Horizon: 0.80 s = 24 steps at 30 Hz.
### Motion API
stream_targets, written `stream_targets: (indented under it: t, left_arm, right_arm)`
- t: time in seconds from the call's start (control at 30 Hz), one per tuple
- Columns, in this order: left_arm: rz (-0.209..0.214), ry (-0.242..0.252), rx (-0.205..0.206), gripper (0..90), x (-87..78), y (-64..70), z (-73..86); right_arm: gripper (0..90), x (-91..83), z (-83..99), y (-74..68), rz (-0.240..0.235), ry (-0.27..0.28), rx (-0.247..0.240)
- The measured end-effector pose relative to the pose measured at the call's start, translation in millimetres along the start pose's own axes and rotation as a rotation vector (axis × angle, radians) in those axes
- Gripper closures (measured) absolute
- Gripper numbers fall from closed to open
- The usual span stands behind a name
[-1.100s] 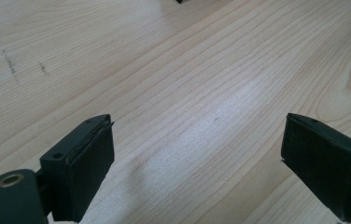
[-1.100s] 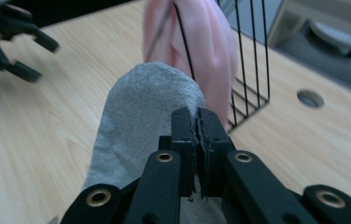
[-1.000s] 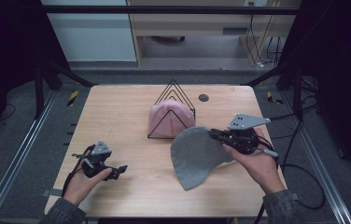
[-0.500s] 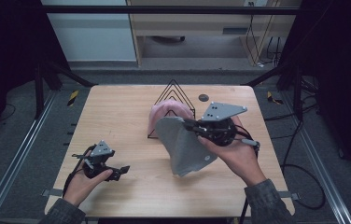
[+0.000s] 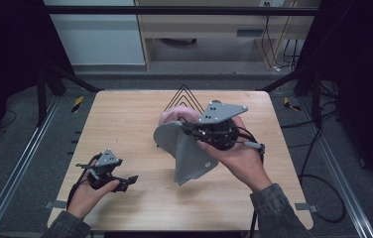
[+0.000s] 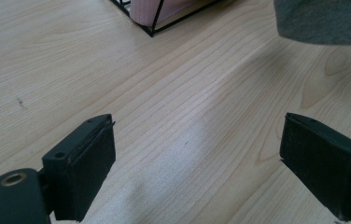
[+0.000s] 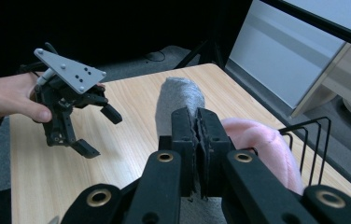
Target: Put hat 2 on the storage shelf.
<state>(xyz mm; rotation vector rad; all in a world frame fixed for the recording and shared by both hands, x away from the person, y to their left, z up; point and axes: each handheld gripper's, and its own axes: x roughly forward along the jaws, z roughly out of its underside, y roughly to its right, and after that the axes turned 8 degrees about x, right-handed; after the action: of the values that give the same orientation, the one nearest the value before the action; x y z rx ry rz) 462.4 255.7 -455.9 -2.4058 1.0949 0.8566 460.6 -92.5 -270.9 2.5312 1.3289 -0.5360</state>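
Item: grey hat (image 5: 187, 156), soft cloth, held off the table (image 5: 125, 119) at centre frame of the high view, its body hanging down and to the lower left of the right gripper (image 5: 187, 130). Grip: that gripper's jaws are clenched on an upper fold of the cloth; in the right gripper view the two black pads meet with grey cloth (image 7: 179, 100) rising just beyond them at centre frame. Neighbouring items: pink hat (image 5: 177, 118), already seated in the black wire rack (image 5: 183, 96) at upper centre, just behind the grey hat. Second tool: left gripper (image 5: 127, 181), lower left of the high view, low over bare wood, jaws spread wide with nothing between them; its own view has the grey hat's edge (image 6: 323, 21) at upper right, well apart from the pads. Step in hand, as judged: carrying the grey hat toward the rack. Next move, as judged: steer the hat over a free slot beside the pink hat, lower it between the wires, then release.
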Motion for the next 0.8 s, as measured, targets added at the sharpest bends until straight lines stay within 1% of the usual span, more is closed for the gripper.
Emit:
stream_targets:
  t: [0.23, 0.27, 0.43, 0.53, 0.6, 0.63, 0.8]
  left_arm:
    - [0.004, 0.016, 0.004, 10.2, -1.1, 0.6, -1.1]
    - [0.005, 0.019, 0.006, 10.2, -1.3, 0.7, -1.6]
    - [0.004, 0.028, 0.009, 10.3, -2.0, 1.1, -2.4]
    - [0.005, 0.038, 0.011, 10.7, -3.2, 1.2, -3.4]
    - [0.003, 0.042, 0.012, 10.9, -3.6, 1.3, -3.8]
    - [0.002, 0.051, 0.016, 11.2, -4.8, 1.4, -4.7]
    - [0.001, 0.070, 0.017, 11.7, -6.6, 1.2, -6.0]
  right_arm:
    - [87.1, 6.9, -5.3, -7.8, -0.022, -0.007, -0.017]
    - [87.1, 9.9, -6.2, -10.6, -0.029, -0.010, -0.021]
    - [87.0, 16.7, -7.8, -15.9, -0.046, -0.016, -0.030]
    - [87.1, 24.4, -9.4, -22.0, -0.066, -0.019, -0.035]
    - [87.1, 26.7, -9.8, -23.6, -0.071, -0.020, -0.035]
    - [87.1, 31.4, -10.5, -26.7, -0.081, -0.023, -0.039]
    - [87.0, 43.3, -12.7, -34.7, -0.108, -0.030, -0.046]
